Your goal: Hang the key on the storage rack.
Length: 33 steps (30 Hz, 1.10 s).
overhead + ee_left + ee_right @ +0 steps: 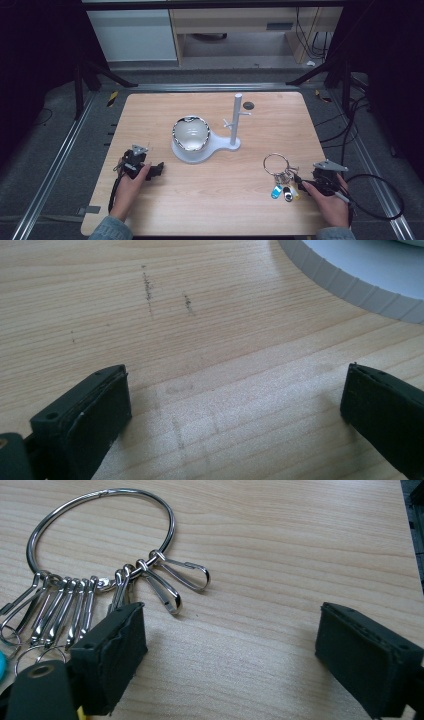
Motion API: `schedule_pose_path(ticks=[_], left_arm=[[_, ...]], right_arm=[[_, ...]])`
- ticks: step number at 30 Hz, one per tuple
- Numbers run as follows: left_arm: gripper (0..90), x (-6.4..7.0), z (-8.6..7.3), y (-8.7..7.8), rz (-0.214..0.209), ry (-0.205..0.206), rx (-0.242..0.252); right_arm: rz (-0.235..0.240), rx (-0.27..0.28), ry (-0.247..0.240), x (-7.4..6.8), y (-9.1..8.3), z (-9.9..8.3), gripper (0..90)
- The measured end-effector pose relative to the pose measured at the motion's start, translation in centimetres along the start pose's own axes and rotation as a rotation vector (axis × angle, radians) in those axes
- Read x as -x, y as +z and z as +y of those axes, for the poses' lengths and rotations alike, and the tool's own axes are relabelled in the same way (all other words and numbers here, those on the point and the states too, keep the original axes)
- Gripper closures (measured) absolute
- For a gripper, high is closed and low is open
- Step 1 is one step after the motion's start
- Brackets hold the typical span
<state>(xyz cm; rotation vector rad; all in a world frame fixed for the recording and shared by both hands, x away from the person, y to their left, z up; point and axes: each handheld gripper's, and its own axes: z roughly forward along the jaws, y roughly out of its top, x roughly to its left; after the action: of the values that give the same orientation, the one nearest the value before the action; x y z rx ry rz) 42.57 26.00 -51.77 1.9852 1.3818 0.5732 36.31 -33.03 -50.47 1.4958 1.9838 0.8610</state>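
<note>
Just beside right hand-held gripper (230, 665): key ring (100, 535)

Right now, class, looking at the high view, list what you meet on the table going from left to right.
Left gripper → shiny metal bowl on the white stand base → white upright post with pegs → key ring with clips and tags → right gripper.

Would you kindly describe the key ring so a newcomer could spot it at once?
On the wooden table, look near the right gripper, right of the white stand. There lies the key ring: a large silver loop strung with metal clips and coloured tags, the only shiny wire hoop around.
</note>
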Motion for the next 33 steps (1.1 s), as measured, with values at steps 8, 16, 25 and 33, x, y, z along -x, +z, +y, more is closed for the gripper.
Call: schedule_pose_path(ticks=[8,16,25,33], left_arm=[[0.0,0.0,0.0,0.0,0.002,-0.002,-0.004],[0.0,0.0,0.1,0.0,0.002,0.0,-0.008],[0.0,0.0,0.1,0.0,-0.001,0.002,-0.01],[0.0,0.0,0.1,0.0,-0.003,0.005,-0.008]], right_arm=[[0.017,0.027,-0.006,0.1,-0.6,0.0,39.5],[0.03,0.116,-0.061,-0.1,-1.5,0.8,65.6],[0.064,0.154,-0.106,-0.1,-1.0,2.0,82.1],[0.096,0.121,-0.125,0.5,0.3,2.8,75.0]])
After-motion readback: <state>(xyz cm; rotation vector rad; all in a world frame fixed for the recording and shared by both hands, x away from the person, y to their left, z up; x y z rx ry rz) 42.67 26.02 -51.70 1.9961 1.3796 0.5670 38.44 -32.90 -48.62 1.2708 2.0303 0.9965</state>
